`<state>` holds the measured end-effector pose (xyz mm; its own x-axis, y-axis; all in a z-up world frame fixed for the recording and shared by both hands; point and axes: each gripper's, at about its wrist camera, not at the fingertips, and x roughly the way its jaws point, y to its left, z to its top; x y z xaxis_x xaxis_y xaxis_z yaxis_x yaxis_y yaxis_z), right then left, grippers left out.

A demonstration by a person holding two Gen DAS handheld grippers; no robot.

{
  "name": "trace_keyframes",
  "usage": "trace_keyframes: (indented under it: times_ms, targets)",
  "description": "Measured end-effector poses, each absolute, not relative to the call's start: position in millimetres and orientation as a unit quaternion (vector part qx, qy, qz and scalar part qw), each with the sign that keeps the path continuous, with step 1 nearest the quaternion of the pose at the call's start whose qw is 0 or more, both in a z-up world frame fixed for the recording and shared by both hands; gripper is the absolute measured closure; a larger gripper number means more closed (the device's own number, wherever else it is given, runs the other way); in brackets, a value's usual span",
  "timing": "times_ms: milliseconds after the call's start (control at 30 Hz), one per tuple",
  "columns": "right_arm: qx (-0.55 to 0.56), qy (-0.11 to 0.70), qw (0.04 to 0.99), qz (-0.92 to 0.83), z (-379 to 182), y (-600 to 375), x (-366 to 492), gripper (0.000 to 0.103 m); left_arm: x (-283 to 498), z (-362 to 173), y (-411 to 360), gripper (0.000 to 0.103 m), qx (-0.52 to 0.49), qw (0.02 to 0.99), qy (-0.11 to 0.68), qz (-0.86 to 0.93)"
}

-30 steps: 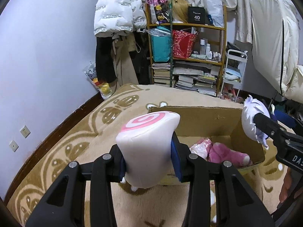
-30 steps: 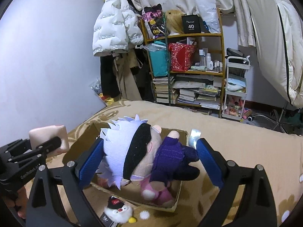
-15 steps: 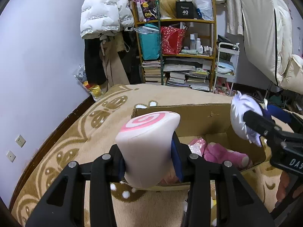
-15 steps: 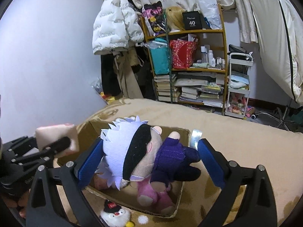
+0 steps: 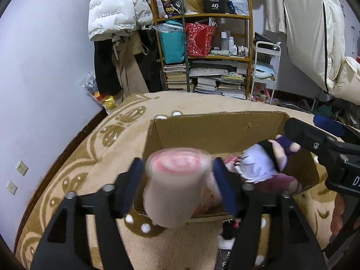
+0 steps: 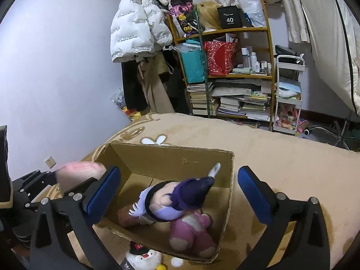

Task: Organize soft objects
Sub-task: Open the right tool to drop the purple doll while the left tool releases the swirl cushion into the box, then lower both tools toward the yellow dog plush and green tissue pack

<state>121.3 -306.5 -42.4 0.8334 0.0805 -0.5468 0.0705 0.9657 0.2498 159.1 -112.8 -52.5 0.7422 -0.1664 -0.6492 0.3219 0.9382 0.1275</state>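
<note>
Bed (image 6: 281, 157) under a tan patterned blanket, carrying everything below.
Cardboard box (image 5: 213, 130) open-topped on the blanket, long axis left-right in the left wrist view; far wall upright.
Left gripper (image 5: 177, 180) over the box's near-left rim, pointing down toward it. Fingers (image 5: 132, 180) just been opening, now spread, visible gaps to the swirl plush either side, pads not pressing.
Right gripper (image 6: 177, 193) over the box, fingers wide apart, nothing between the pads; doll lying below them.
Swirl plush (image 5: 175, 186): pale cylinder, pink spiral on the end cap. Long axis roughly upright, spiral end up and toward the camera, blurred. Sits between the left fingers above the near-left box edge; contact with box cannot tell.
Doll (image 6: 171, 200): white hair, black blindfold, purple outfit. Inside the box, lying on a pink plush (image 6: 191, 229); long axis diagonal in the right wrist view, head lower-left, body pointing upper-right toward the far wall.
Small white plush (image 6: 141, 256) with black cap on the blanket just outside the near box wall.
</note>
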Motion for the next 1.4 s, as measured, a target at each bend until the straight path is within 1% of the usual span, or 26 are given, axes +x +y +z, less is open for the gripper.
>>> trace_keyframes:
  times_ms: [33,100,333,400,467,767,1133,1400]
  targets:
    - [0.133,0.289,0.948,0.002,-42.3,-307.3,120.9,0.000,158.3,-51.0,-112.7,0.027,0.118,0.928,0.327,-0.129]
    - [0.136,0.288,0.948,0.001,-41.6,-308.0,119.2,0.000,158.4,-49.1,-111.5,0.019,0.118,0.929,0.325,-0.127]
    - [0.135,0.286,0.949,0.000,-38.1,-307.2,115.3,0.000,156.8,-50.4,-108.8,0.017,0.124,0.925,0.341,-0.116]
    - [0.134,0.284,0.950,0.001,-35.8,-306.4,112.0,0.000,154.3,-49.0,-107.6,0.011,0.126,0.924,0.342,-0.113]
    - [0.133,0.283,0.950,-0.001,-33.3,-305.6,107.9,0.000,150.2,-46.4,-105.4,0.009,0.125,0.925,0.341,-0.111]
    - [0.146,0.283,0.948,-0.011,-21.9,-306.9,79.5,0.000,125.5,-35.8,-94.5,0.005,0.132,0.920,0.352,-0.110]
    - [0.165,0.308,0.937,-0.025,-10.0,-309.4,41.8,0.000,90.4,-27.1,-81.8,0.005,0.138,0.908,0.381,-0.106]
    - [0.173,0.336,0.925,-0.024,-12.5,-302.4,15.0,0.000,59.1,-22.9,-78.8,0.005,0.145,0.902,0.393,-0.104]
